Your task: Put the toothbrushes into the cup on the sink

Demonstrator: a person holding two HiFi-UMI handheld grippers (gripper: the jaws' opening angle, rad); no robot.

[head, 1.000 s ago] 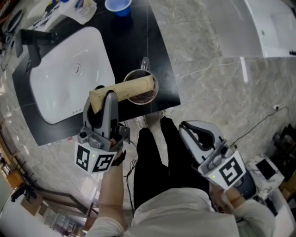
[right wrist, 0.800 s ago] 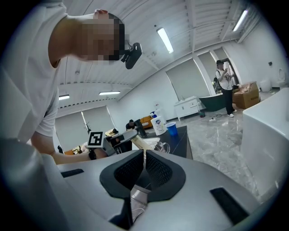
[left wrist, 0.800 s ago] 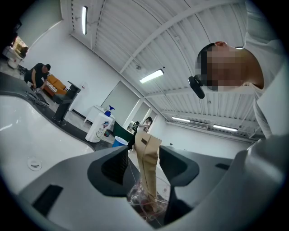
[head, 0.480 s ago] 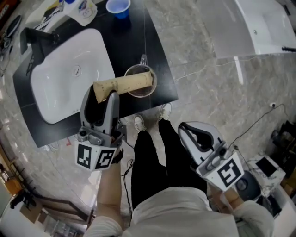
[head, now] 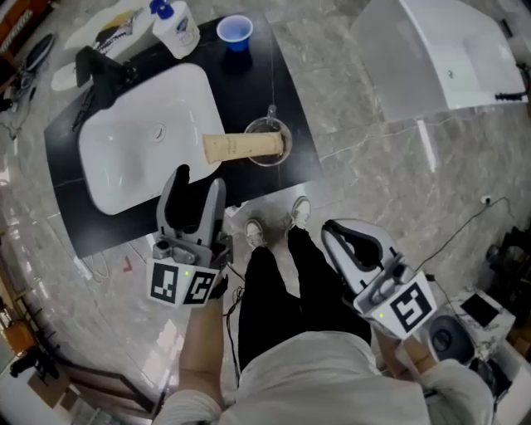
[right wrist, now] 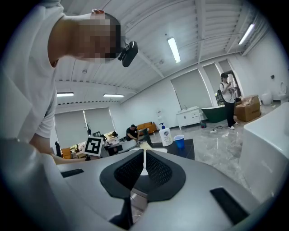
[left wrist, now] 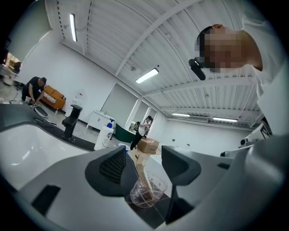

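Left gripper point(head: 199, 178) drawn back, jaws just opened wide; toothbrushes point(head: 236, 147) now in cup point(head: 287, 139), task seemingly done; right gripper point(head: 332, 231) closed

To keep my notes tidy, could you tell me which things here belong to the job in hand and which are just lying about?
Job:
cup
tan pack leaning in it
sink

Lying about:
blue cup
soap bottle
faucet
bathtub
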